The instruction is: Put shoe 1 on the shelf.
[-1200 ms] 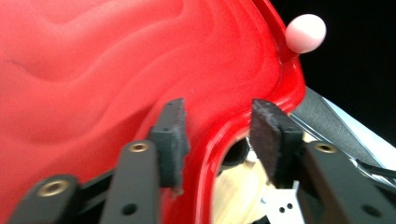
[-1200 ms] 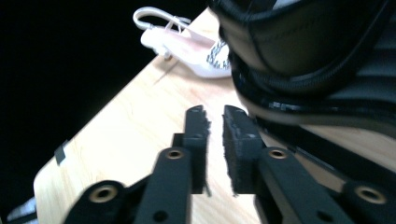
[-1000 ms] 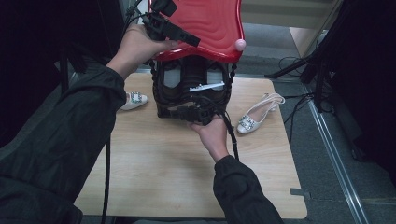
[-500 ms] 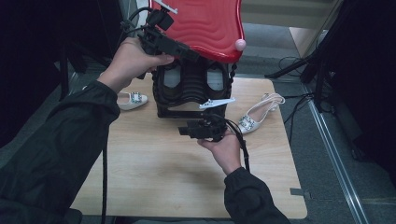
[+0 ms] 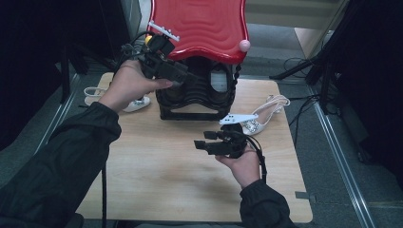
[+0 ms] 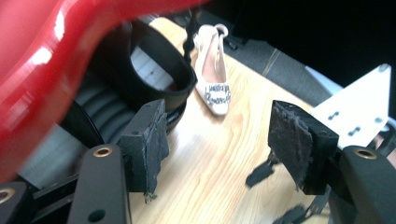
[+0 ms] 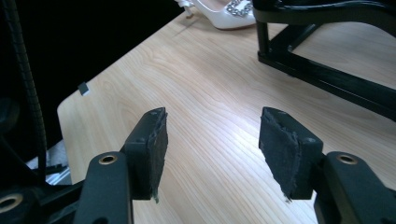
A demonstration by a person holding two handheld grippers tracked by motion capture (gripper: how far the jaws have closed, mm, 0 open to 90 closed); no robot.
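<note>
A black stand (image 5: 195, 95) with a glossy red wavy top (image 5: 202, 23) rests at the back of the wooden table (image 5: 157, 175). One white slingback shoe (image 5: 261, 118) with a sparkly buckle lies to its right. Its partner (image 5: 138, 102) lies to its left, partly behind my left hand. My left gripper (image 5: 187, 78) hovers at the stand's left front. Its jaws have just been opening and hold nothing (image 6: 215, 126); the shoe (image 6: 212, 79) lies beyond them. My right gripper (image 5: 203, 139) hangs over the table in front of the stand, pointing left. Its jaws have also just been opening, with bare wood between them (image 7: 212, 135).
The stand's black base frame (image 7: 327, 79) runs across the upper right of the right gripper view. Beyond it lies a white shoe (image 7: 229, 11). Dark floor, cables (image 5: 304, 102) and metal rails (image 5: 342, 166) surround the table. The table's left edge (image 7: 70, 107) drops off into darkness.
Both grippers have come away from the stand. The left one dropped from the red top to the stand's left front. The right one drew back toward the table's middle. Both jaws widened.
</note>
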